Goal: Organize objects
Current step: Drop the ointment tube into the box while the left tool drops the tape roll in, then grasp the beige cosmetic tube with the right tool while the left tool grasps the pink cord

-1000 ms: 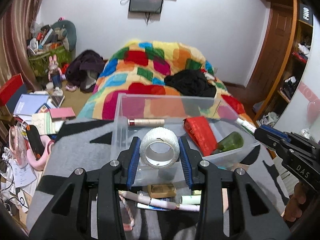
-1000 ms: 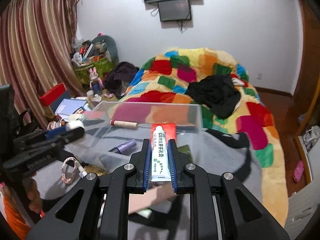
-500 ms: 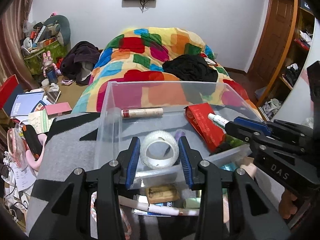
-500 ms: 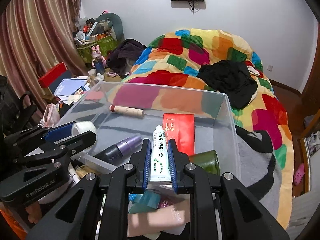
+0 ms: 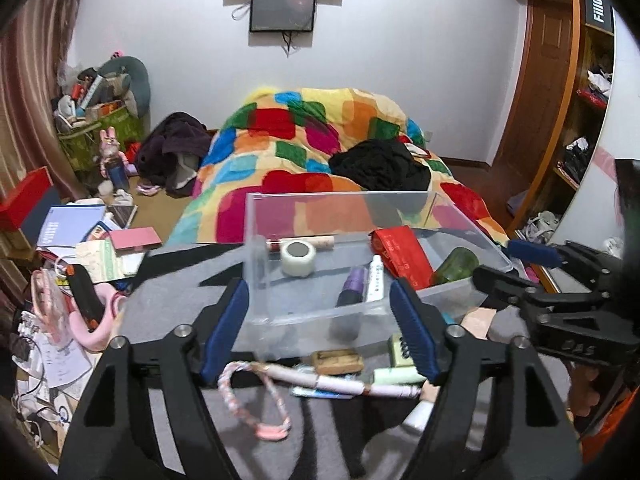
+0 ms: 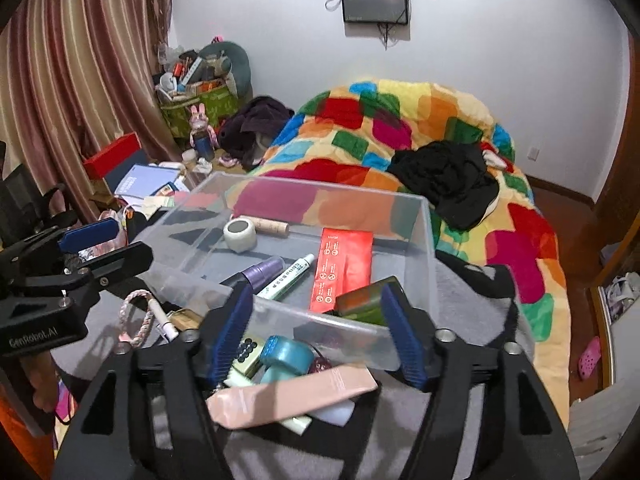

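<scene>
left tool is spread wide open with nothing between its blue pads, hanging just in front of the clear plastic bin. a second ago it was pinching the white tape roll; that roll now sits on the bin floor at the back left, just in front of the beige tube by the far wall. moving right inside the bin: the purple-capped bottle, and touching it on the right the white ointment tube, then the red packet and the green bottle in the near right corner. right tool is wide open too and holds nothing, poised over the near wall of the bin; a second ago it was clamped on that white ointment tube, which now lies tilted on the bin floor. below it, outside the bin on the grey blanket, there's a loose pile: a pink braided cord at the left, a teal cap, and a peach tube lying across the front.
</scene>
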`<state>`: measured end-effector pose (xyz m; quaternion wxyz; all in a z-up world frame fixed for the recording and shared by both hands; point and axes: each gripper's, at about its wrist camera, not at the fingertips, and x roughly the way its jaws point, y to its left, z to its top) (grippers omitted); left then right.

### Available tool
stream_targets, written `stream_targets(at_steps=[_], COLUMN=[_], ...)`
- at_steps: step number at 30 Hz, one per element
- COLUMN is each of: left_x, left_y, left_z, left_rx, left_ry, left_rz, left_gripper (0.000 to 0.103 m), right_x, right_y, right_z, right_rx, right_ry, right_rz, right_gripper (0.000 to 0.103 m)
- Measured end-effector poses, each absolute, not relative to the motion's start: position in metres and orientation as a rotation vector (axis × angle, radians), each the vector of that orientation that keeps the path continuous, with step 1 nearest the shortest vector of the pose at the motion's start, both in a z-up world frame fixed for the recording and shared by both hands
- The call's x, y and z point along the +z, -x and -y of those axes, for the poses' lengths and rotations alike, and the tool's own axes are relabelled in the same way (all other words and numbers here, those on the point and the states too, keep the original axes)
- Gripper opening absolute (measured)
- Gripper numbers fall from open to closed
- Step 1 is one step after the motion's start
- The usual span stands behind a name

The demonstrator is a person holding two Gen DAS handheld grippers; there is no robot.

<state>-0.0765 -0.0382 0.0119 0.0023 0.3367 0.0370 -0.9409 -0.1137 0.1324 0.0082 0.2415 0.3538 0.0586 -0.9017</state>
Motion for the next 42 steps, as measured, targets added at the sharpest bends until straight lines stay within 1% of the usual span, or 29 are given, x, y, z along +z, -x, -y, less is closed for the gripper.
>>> stream_targets(at_steps=[1, 5, 7, 12, 16, 18, 19, 20, 21, 23, 24, 27, 32, 33, 34, 35, 37, 39, 42], left_x=[0.012, 0.000, -0.014, -0.058, -0.075, -0.075, -0.076, -0.077, -0.078, -0.080, -0.081, -0.080, -0.078, -0.078, -0.077, -0.077, -0.076, -0.075, -0.073], left_y=[0.072, 0.058, 0.054, 0.047, 0.043, 0.042, 0.043, 0.043, 0.043, 0.041, 0.039, 0.033, 0.024, 0.022, 0.019, 0.017, 0.012, 0.008, 0.001], left_z=[0.041, 0.057, 0.065, 0.079, 0.075, 0.070, 0.068, 0.066, 0.063, 0.059, 0.056, 0.055, 0.056, 0.057, 0.057, 0.058, 0.057, 0.057, 0.060], left_rx=[-2.945, -2.898, -2.864, -2.769, -2.760, -2.760, -2.764, -2.766, -2.766, -2.764, -2.761, -2.769, -2.789, -2.791, -2.795, -2.798, -2.798, -2.799, -2.790], left_ry=[-1.050, -1.084, -1.142, -1.307, -1.322, -1.291, -1.286, -1.278, -1.262, -1.234, -1.215, -1.197, -1.195, -1.195, -1.194, -1.195, -1.195, -1.189, -1.175], left_rz=[-0.117, -0.143, -0.174, -0.255, -0.244, -0.208, -0.198, -0.194, -0.182, -0.149, -0.132, -0.118, -0.131, -0.134, -0.139, -0.141, -0.145, -0.151, -0.165], left_gripper=[0.076, 0.079, 0.079, 0.079, 0.078, 0.072, 0.064, 0.058, 0.049, 0.039, 0.037, 0.025, 0.023, 0.023, 0.023, 0.023, 0.023, 0.023, 0.023], right_x=[0.010, 0.011, 0.007, -0.014, -0.032, -0.038, -0.041, -0.043, -0.046, -0.051, -0.053, -0.057, -0.066, -0.067, -0.068, -0.068, -0.069, -0.068, -0.066], right_y=[0.109, 0.094, 0.088, 0.076, 0.069, 0.064, 0.059, 0.057, 0.053, 0.049, 0.048, 0.046, 0.055, 0.055, 0.055, 0.054, 0.055, 0.053, 0.051], right_z=[-0.134, -0.137, -0.137, -0.134, -0.126, -0.119, -0.113, -0.111, -0.108, -0.102, -0.100, -0.093, -0.091, -0.093, -0.096, -0.101, -0.110, -0.122, -0.141], right_rx=[-2.472, -2.474, -2.463, -2.414, -2.335, -2.310, -2.296, -2.292, -2.290, -2.292, -2.307, -2.367, -2.446, -2.452, -2.459, -2.461, -2.455, -2.470, -2.477], right_ry=[-0.954, -0.939, -0.950, -1.026, -1.094, -1.099, -1.102, -1.104, -1.107, -1.120, -1.125, -1.137, -1.215, -1.222, -1.226, -1.236, -1.251, -1.252, -1.259], right_rz=[-0.160, -0.175, -0.174, -0.128, -0.082, -0.103, -0.119, -0.125, -0.131, -0.140, -0.141, -0.171, -0.135, -0.131, -0.124, -0.114, -0.085, -0.070, -0.026], right_gripper=[0.074, 0.077, 0.081, 0.081, 0.081, 0.081, 0.081, 0.081, 0.081, 0.081, 0.081, 0.081, 0.080, 0.074, 0.066, 0.061, 0.044, 0.039, 0.034])
